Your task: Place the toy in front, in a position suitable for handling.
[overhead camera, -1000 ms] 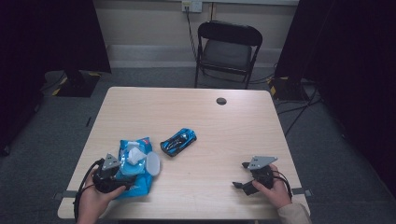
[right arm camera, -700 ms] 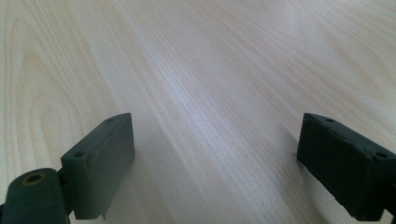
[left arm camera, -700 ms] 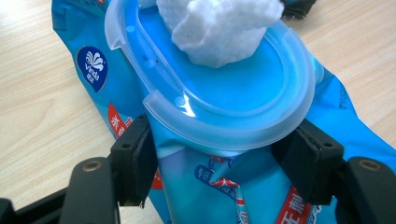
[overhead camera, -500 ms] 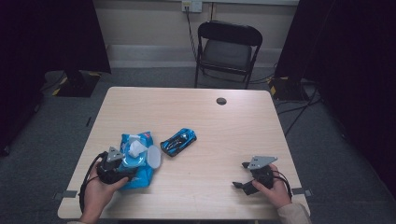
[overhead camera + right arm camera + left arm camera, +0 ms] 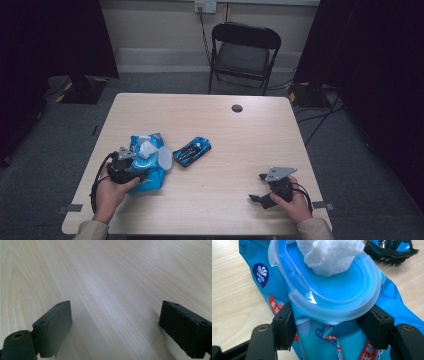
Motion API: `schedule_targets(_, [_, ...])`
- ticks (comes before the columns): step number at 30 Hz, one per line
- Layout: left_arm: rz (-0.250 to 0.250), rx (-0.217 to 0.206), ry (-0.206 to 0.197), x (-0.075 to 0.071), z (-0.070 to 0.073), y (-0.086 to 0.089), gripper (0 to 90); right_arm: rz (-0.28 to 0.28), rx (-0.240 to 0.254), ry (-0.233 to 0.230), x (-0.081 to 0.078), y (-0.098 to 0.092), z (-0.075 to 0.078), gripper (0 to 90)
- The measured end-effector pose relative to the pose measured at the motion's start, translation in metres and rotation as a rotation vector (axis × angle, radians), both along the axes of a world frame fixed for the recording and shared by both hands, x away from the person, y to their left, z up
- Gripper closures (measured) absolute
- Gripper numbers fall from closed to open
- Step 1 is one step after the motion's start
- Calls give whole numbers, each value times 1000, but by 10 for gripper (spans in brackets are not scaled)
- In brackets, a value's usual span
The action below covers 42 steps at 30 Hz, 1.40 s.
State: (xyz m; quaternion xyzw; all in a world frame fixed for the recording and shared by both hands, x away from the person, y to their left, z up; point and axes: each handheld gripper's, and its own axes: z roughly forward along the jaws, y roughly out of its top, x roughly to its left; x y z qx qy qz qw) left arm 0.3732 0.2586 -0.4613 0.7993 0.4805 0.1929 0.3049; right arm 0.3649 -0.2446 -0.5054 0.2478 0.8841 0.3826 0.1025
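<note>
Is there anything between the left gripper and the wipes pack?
No. The left gripper has just been closing and its jaws stand on both sides of the wipes pack, under its plastic lid; nothing lies between them.

- Light wood counter (image 5: 215, 125) mid-room, small dark round hole (image 5: 237, 108) nr its far edge.
- Black folding chair (image 5: 243, 52) behind counter, vs pale wall (image 5: 160, 25).
- Wall outlet (image 5: 205, 6) above chair.
- Grey carpet floor (image 5: 60, 130) around counter; black curtains (image 5: 50, 37) both sides.
</note>
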Motion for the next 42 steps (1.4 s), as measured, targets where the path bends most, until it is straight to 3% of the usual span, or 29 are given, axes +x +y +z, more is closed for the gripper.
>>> schedule_targets(14, [17,9,11,21,1,2,352,3,0,0,1,0,0,100])
schedule_targets(28, [28,-15,22,48,0,10,353,4,0,1,1,0,0,99])
schedule_targets(36, [10,-7,27,66,1,17,353,7,0,0,2,0,0,95])
schedule_targets(42, [9,-5,28,71,1,19,354,8,0,0,2,0,0,94])
